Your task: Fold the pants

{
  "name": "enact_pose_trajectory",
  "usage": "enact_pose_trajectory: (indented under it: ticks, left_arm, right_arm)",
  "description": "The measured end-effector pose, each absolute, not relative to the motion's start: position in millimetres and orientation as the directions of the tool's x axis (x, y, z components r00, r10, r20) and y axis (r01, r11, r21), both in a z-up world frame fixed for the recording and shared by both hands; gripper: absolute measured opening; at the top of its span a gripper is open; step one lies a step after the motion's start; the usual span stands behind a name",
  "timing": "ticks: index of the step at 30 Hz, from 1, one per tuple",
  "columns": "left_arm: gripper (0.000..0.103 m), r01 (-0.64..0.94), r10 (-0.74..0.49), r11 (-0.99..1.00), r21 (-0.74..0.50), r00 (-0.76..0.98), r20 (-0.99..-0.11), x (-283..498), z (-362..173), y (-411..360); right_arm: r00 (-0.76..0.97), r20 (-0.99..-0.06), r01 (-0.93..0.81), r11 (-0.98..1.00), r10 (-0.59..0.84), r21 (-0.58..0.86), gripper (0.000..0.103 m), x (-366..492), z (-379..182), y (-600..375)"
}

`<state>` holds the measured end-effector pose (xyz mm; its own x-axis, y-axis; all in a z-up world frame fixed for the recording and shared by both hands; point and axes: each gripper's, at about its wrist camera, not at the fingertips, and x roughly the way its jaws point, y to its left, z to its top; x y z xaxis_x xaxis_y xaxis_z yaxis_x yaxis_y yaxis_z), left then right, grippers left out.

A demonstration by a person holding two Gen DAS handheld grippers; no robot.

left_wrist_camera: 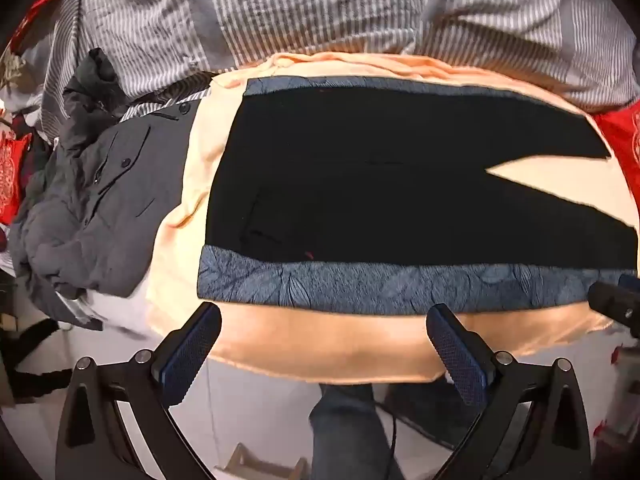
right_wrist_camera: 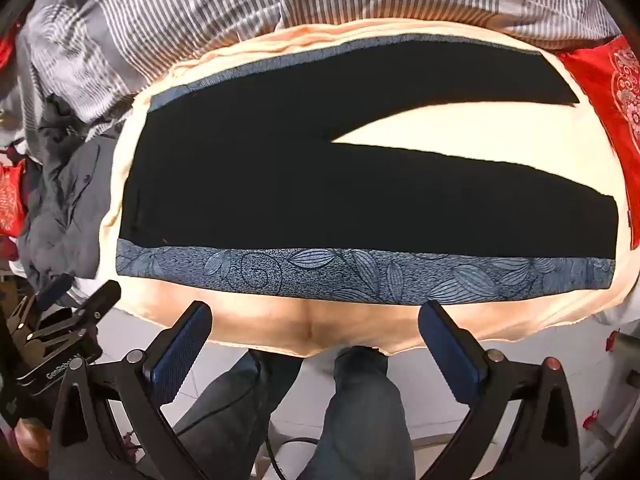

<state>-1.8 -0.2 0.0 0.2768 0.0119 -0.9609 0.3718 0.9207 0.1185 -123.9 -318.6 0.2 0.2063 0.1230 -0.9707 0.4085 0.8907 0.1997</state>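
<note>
The pants are lying flat and unfolded on the peach blanket that is covering the bed; the waist is pointing toward the left edge of the bed, the two legs are spreading toward the right edge, with a wedge of blanket showing between them; a blue leaf-patterned stripe is running along the near side of the pants, close to the near edge.

The left gripper and the right gripper are both hovering just off the near edge, their fingers standing wide apart and holding nothing; so, in my judgement, the fold is not yet begun.

To do this step well, I think each gripper should be pinching the near leg along the patterned stripe, one near the waist and one near the hem; then both should be lifting together and carrying it over the far leg, keeping the edges in line so that no wrinkle is forming; the cloth is looking thin and soft, so a shallow pinch may be slipping.

A striped duvet is lying along the far edge; a grey jacket is piling at the left edge; a red cushion is sitting at the right edge; below, the person's legs in jeans are standing on a pale tiled floor.
</note>
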Motion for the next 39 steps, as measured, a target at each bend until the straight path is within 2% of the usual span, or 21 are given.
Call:
enact_pose_trajectory:
  ticks: [3,5,8,10,14,17,39]
  left_arm:
    - [0.103,0.339,0.022,0.931,0.139,0.327,-0.945,-18.9,0.9,5.9]
    - [0.103,0.303,0.013,0.943,0.134,0.370,-0.929,-49.3,2.7,7.7]
    - [0.103,0.303,0.023,0.945,0.121,0.309,-0.951,-53.4,14.7,0.6]
    - [0.103,0.299,0.018,0.950,0.089,0.235,-0.972,-32.7,29.1,-2.6]
    - [0.103,0.325,0.001,0.943,0.068,0.202,-0.979,-28.6,37.6,-1.0]
    - [0.103,0.350,0.029,0.933,0.088,0.170,-0.985,-22.7,36.3,-2.3]
    - [0.103,0.403,-0.029,0.914,0.038,0.159,-0.987,10.8,36.3,19.7]
  right_arm:
    - [0.190,-0.974,0.381,0.905,0.126,0.192,0.103,-131.5,4.7,-324.5]
    - [0.140,-0.987,0.377,0.917,0.082,0.130,0.103,-129.3,10.8,-320.5]
    - [0.171,-0.983,0.364,0.922,0.071,0.130,0.103,-134.2,24.1,-322.6]
    - [0.200,-0.975,0.388,0.906,0.094,0.167,0.103,-144.9,28.3,-326.9]
    - [0.236,-0.964,0.407,0.888,0.125,0.215,0.103,-145.7,36.5,-321.1]
    - [0.216,-0.971,0.427,0.884,0.105,0.191,0.103,-144.2,36.1,-317.4]
    - [0.143,-0.989,0.465,0.881,0.022,0.087,0.103,-127.7,48.6,-302.1]
